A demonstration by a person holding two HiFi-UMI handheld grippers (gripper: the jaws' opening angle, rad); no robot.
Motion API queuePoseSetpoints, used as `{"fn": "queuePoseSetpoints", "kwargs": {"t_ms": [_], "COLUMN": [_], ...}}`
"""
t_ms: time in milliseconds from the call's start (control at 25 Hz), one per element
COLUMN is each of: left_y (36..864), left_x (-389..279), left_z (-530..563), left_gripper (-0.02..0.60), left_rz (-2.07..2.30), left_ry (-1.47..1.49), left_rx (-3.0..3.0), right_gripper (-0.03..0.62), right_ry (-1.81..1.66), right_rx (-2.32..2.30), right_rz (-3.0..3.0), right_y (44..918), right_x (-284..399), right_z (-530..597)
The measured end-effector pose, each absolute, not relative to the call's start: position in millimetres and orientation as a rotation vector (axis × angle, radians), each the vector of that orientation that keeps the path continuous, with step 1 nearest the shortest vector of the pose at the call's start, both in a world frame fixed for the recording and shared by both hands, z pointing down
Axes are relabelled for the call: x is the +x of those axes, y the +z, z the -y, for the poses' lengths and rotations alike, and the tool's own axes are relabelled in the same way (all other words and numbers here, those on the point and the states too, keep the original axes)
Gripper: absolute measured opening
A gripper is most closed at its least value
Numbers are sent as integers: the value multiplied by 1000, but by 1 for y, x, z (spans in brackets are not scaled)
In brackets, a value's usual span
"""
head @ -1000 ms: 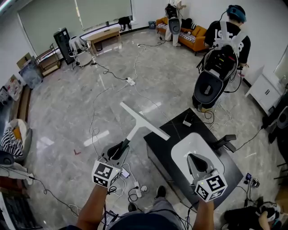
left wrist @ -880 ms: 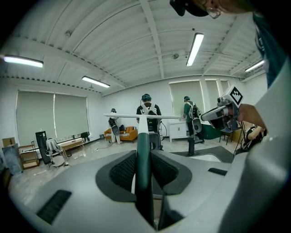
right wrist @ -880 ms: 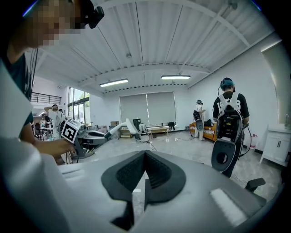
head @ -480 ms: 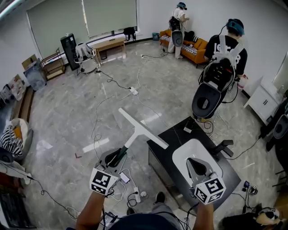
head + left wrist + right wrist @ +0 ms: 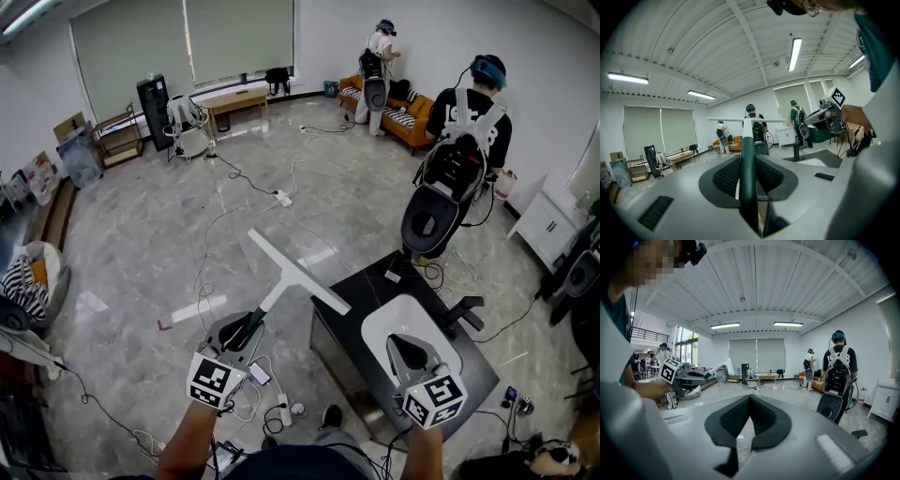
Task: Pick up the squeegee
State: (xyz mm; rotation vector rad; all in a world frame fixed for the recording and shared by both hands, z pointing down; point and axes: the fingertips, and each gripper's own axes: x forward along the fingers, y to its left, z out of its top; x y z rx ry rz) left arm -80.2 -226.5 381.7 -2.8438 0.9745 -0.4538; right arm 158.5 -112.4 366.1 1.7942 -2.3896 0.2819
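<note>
— Head view first. On the left?

— Left hand-held gripper [image 5: 244,326]: clenched on the squeegee [image 5: 298,272], gripping the dark lower end of the handle. Points it forward and away over the grey floor [image 5: 141,234]. Carries the white blade [image 5: 281,258] crosswise at the far end, touching nothing, with its right tip overlapping the black tabletop [image 5: 361,277] as seen from above.

— And on the right?

— Right hand-held gripper [image 5: 405,345]: hangs over a white basin [image 5: 380,319] on that tabletop. Sits beside the squeegee's handle but apart from it, with no contact.

— Now the left gripper view?

— Shows the pads pressing both sides of the green handle [image 5: 746,154], dead centre between the jaws. Runs straight ahead from there, turns white further out, ends in the thin blade [image 5: 746,120] lying level across the view. Off to the right, the other hand-held gripper, carried in a hand [image 5: 855,115].

— And the right gripper view?

— Right hand-held gripper [image 5: 749,399] again: clenched tip to tip, with nothing between the jaws. Squeegee [image 5: 717,366] well off to the left, sticking out of the left hand-held gripper, nowhere near these jaws.
</note>
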Motion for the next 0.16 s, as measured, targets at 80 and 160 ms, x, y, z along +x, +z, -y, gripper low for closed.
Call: {"fn": "queuePoseSetpoints", "kwargs": {"t_ms": [80,160], "left_y": [384,386], "left_x": [-92,-104], "left_z": [225,226], "left_gripper": [95,95], "left_rz": [-973,-973], "left_ry": [-457,-458], "left_rx": [-2841,-2839], "right_gripper": [8,8], "right_ry": [279,277], "right_rx": [1792,1791], "right_rz": [2388,2386], "right_y": [368,370], "right_x": [147,135], "right_z": [111,110]}}
